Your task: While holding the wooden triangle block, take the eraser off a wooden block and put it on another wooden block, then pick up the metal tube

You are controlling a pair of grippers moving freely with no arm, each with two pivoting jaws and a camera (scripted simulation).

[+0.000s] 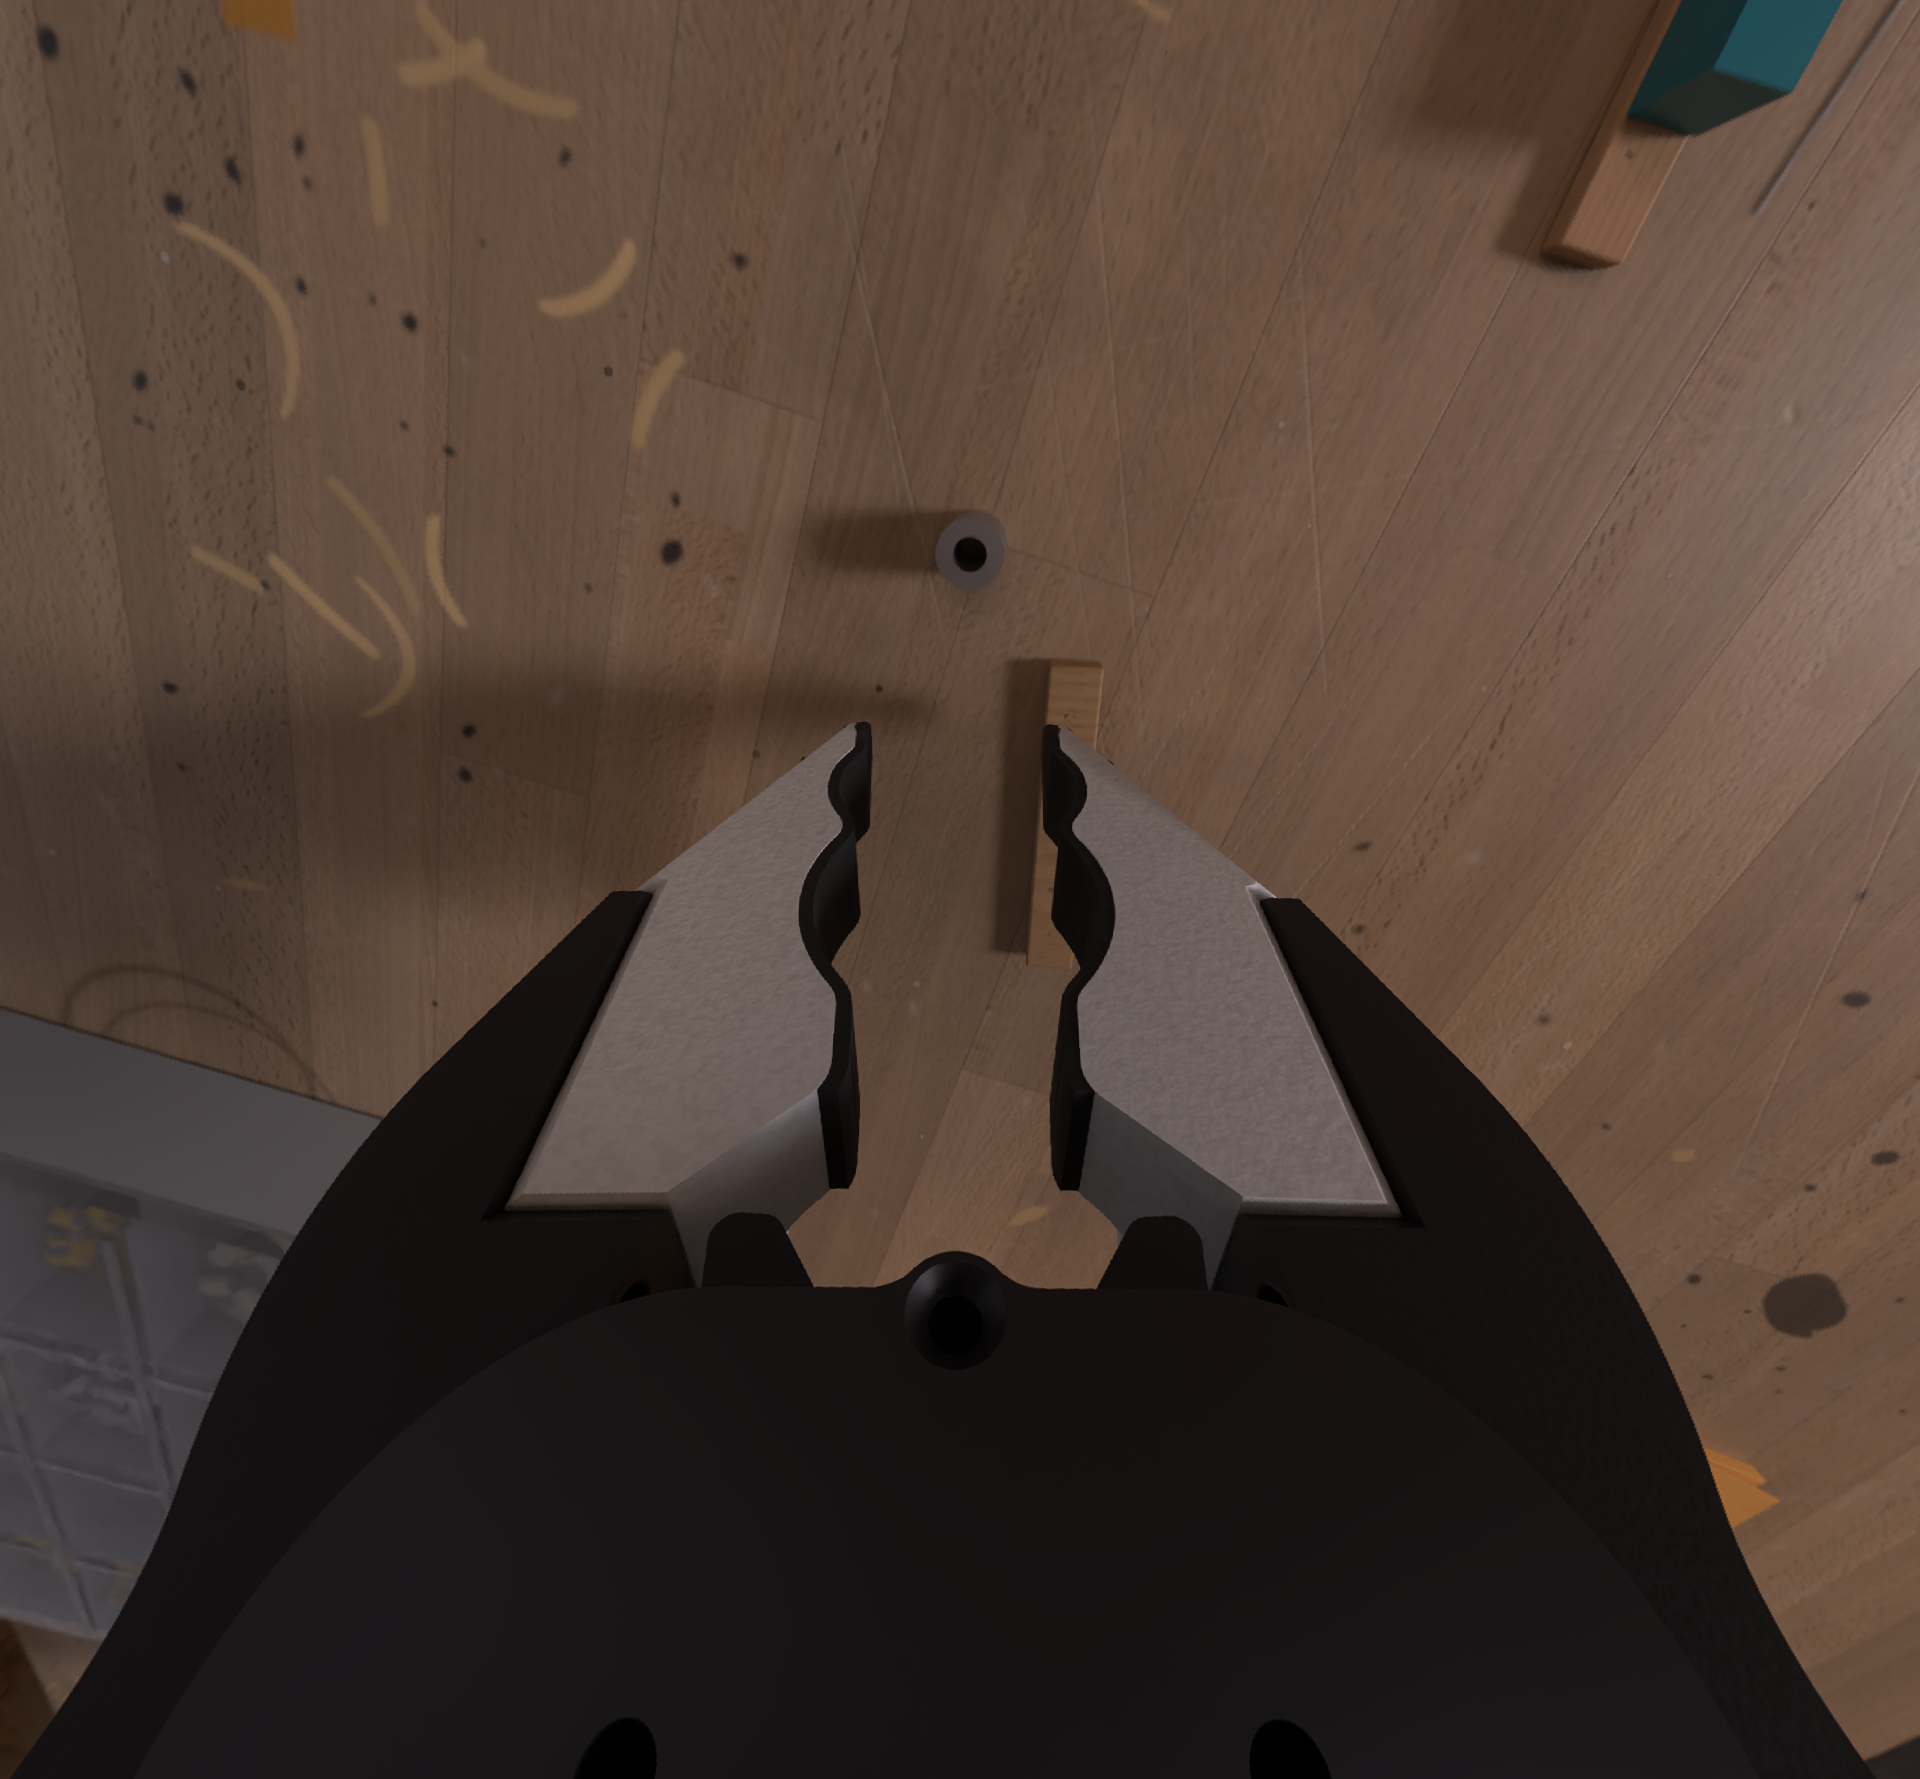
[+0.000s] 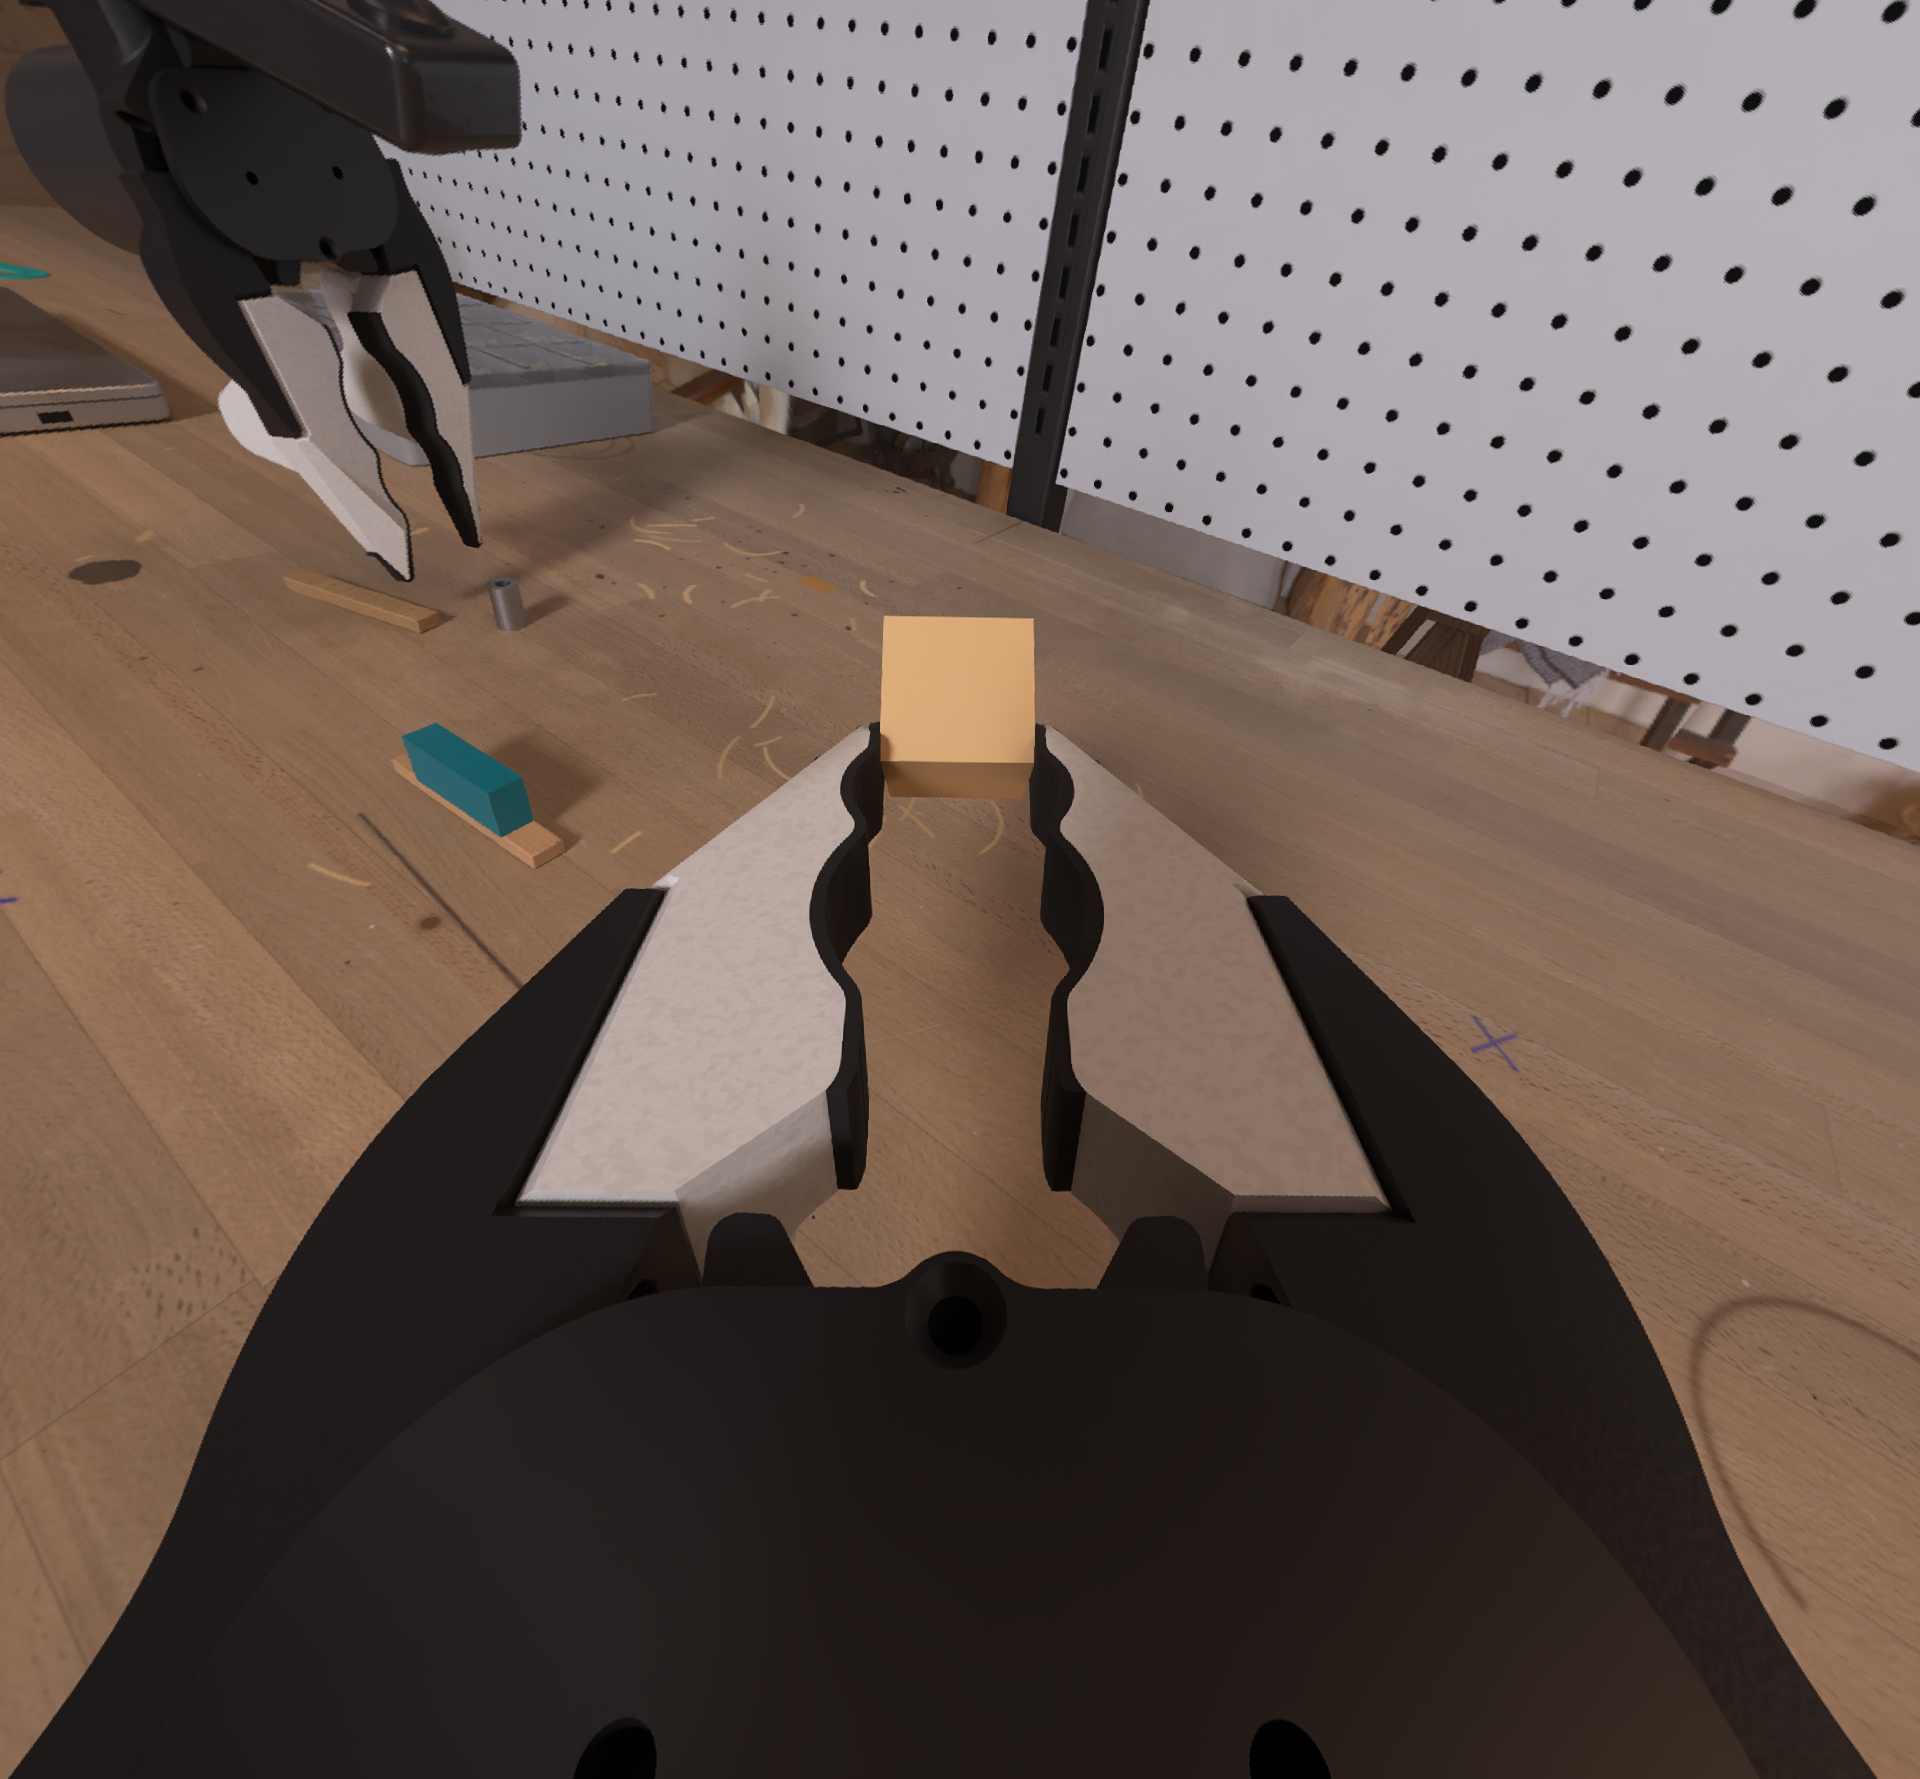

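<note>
The right gripper clamped the wooden triangle block at its fingertips, while the left gripper hung empty, jaws parted, above the upright metal tube — the eraser lay on a wooden block well apart.

Your wooden bench carries the metal tube standing upright, with a bare wooden block lying flat just beside it. Well apart you see a second wooden block lying under the teal eraser. Pale shavings and dark specks litter the boards, and a grey tray sits by the pegboard
</note>
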